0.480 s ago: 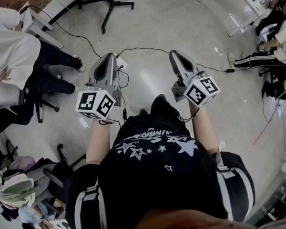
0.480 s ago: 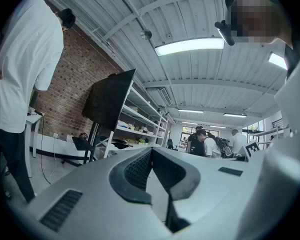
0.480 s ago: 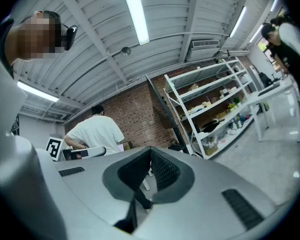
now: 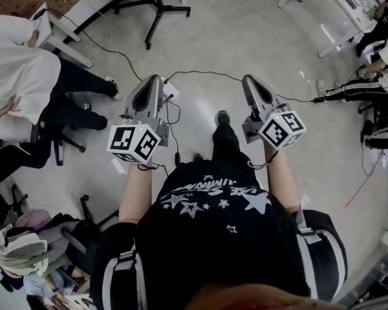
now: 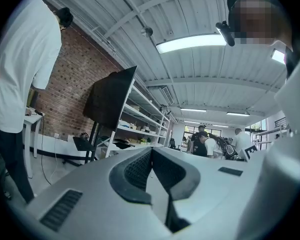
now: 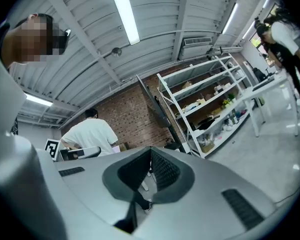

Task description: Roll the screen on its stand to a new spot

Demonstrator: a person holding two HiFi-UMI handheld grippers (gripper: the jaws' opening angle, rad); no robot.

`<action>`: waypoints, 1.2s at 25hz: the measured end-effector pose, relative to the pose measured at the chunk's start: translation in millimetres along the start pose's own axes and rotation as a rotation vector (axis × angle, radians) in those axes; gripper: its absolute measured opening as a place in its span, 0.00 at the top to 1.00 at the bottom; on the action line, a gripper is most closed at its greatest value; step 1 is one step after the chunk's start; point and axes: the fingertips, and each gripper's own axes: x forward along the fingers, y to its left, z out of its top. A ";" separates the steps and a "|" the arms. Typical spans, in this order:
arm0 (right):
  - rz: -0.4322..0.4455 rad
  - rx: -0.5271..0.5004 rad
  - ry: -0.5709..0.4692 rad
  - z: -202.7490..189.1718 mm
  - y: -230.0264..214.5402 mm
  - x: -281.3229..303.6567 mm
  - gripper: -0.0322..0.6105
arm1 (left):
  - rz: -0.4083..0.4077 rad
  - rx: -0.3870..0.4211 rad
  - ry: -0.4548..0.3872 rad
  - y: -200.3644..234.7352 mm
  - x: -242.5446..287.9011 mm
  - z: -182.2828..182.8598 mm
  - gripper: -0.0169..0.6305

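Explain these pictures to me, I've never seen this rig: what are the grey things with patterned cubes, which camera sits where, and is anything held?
There is no robot arm: a person holds a two-jaw gripper in each hand. The head view looks down from the person's head at the left gripper and right gripper above a concrete floor crossed by black cables. The patterned cubes are part of the grippers. The other two pictures come from cameras riding on each gripper, looking along its jaws. Both pairs of jaws are together with nothing between them. The screen on its stand is ahead by the brick wall, untouched.
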 end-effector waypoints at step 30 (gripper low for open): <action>0.229 -0.184 0.148 76.1 -118.3 196.6 0.94 | 0.199 0.090 -0.088 35.7 183.4 29.7 0.96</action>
